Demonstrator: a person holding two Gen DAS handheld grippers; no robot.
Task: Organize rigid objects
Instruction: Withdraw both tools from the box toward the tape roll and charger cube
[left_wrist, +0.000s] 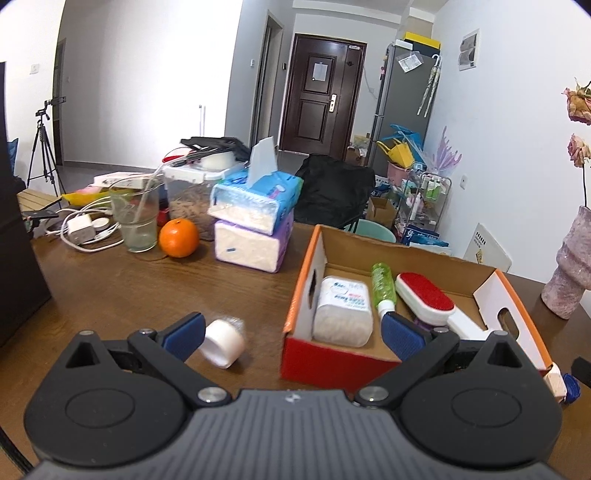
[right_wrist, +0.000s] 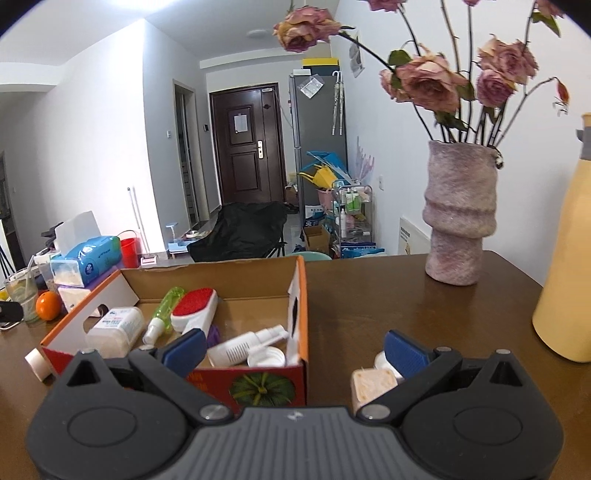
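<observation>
Your left gripper (left_wrist: 293, 332) has its jaws spread wide, nothing between them. A small white cylindrical cap-topped bottle (left_wrist: 223, 342) lies on its side on the brown wooden table (left_wrist: 110, 295), just beside the left blue pad, at about 10 o'clock from gripper centre. It looks blurred, so I can't tell whether it touches the pad.

The open cardboard box with orange rim and red front (left_wrist: 301, 295) sits at 1 o'clock from the left gripper. Inside it: a white rectangular plastic container with printed label (left_wrist: 343, 310), a green translucent spray bottle (left_wrist: 384, 286), and a white brush with a red pad (left_wrist: 424, 297), side by side.

Your right gripper (right_wrist: 295, 349) is also spread, holding nothing. The same box (right_wrist: 301, 295) is at 11 o'clock from it; a white spray bottle (right_wrist: 247, 343) and a white ribbed lid (right_wrist: 266, 358) lie at the box's near right corner. A beige square block (right_wrist: 371, 386) and a white round piece (right_wrist: 382, 360) sit on the table against the right pad, partly hidden.

Off-task: a pink textured vase with dried roses (right_wrist: 458, 221) at 2 o'clock, a yellow jug (right_wrist: 565, 258) at 3 o'clock. An orange (left_wrist: 178, 237), a glass (left_wrist: 136, 218) and stacked tissue packs (left_wrist: 255, 218) sit at the left gripper's 11 o'clock.
</observation>
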